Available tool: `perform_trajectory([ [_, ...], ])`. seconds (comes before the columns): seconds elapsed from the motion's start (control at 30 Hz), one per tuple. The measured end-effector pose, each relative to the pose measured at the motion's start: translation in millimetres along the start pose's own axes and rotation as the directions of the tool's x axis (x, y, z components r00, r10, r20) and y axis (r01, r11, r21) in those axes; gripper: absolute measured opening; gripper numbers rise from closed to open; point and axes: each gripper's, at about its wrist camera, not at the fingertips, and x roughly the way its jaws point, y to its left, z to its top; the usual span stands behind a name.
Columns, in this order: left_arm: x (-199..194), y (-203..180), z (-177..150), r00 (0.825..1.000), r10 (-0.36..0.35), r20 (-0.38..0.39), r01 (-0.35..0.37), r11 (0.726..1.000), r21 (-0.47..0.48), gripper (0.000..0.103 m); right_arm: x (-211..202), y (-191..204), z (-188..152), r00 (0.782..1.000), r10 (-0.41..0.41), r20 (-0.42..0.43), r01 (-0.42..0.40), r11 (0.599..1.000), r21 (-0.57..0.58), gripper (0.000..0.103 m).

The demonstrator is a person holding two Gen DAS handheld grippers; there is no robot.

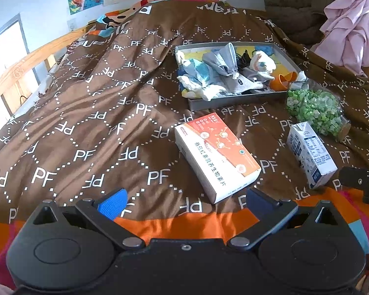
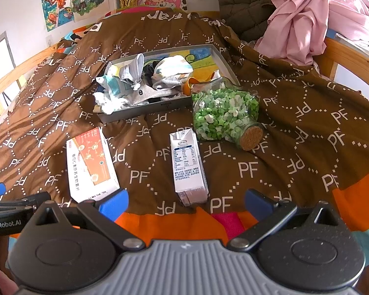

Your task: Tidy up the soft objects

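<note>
Tray (image 2: 140,111) of jumbled socks (image 2: 137,83), one jar (image 2: 223,113), two boxes (image 2: 89,164), both grippers (image 1: 184,205) (image 2: 185,205) spread empty

Left gripper (image 1: 184,204) jaws spread wide above the bedspread (image 1: 86,123), near the orange-and-white box (image 1: 216,157).

Both grippers' jaws wide apart, empty.
</note>
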Motion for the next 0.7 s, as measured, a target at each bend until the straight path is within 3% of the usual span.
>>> perform_trajectory([
  [0.7, 0.8, -1.7, 0.1, 1.0, 0.003, -0.002, -0.003, 1.0, 0.014, 0.102, 0.3, 1.8, 0.0, 1.0, -0.002, -0.008, 0.002, 1.0, -0.003, 0.103],
])
